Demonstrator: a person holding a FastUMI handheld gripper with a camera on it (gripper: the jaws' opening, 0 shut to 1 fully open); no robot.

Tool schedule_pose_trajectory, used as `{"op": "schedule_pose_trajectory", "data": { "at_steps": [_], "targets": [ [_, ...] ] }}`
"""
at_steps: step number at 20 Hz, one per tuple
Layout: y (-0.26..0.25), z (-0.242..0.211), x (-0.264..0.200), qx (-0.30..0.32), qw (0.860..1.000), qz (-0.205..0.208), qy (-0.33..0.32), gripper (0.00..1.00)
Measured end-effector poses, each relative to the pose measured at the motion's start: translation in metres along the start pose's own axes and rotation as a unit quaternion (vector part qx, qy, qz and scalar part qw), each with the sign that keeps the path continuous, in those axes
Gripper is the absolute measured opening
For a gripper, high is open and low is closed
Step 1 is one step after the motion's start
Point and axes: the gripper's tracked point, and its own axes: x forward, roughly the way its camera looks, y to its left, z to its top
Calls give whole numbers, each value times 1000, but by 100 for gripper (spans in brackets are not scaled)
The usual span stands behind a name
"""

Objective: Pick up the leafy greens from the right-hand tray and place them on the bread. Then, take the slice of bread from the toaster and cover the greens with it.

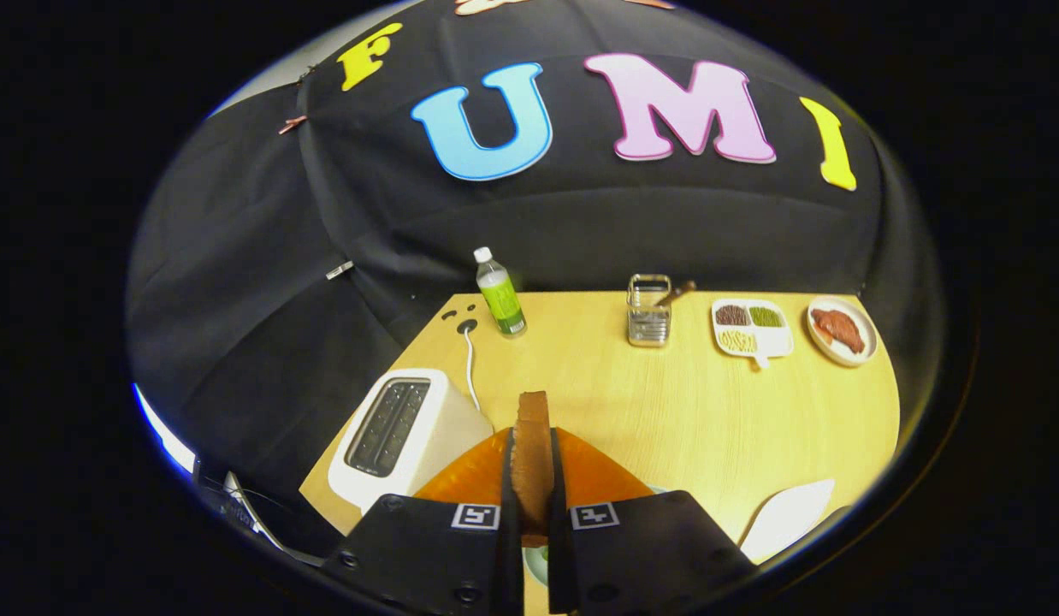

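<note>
Gripper view: the gripper (534,496) is clenched on the slice of bread (533,453), held upright on edge between both fingers, right of the toaster (403,432). It looks light, crumbly and easily crushed; the broad faces suit a gentle grip.

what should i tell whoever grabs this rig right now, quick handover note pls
Gripper: shut on the brown slice of bread, held upright on edge between both fingers.
White two-slot toaster: just ahead and left of the fingers on the light wooden table; both slots look empty.
Orange plate: right under the fingers. A bit of something green shows low in the gap between them; whether it is the greens I cannot tell.
Done: bread is out of the toaster.
Left: lower the slice flat over the greens on the base bread and let go. Check first that the greens are in place.
</note>
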Motion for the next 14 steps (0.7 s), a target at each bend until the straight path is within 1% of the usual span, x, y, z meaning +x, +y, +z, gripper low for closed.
{"op": "schedule_pose_trajectory", "data": {
  "at_steps": [5, 10, 12, 14],
  "targets": [
    [-23, -49, 8, 49, 998, 1, 28, 15],
    [-44, -91, 19, 113, 992, -2, 50, 15],
    [-56, -102, 22, 116, 992, -14, 54, 16],
    [-71, -109, 22, 106, 992, -31, 54, 16]
  ]
}}
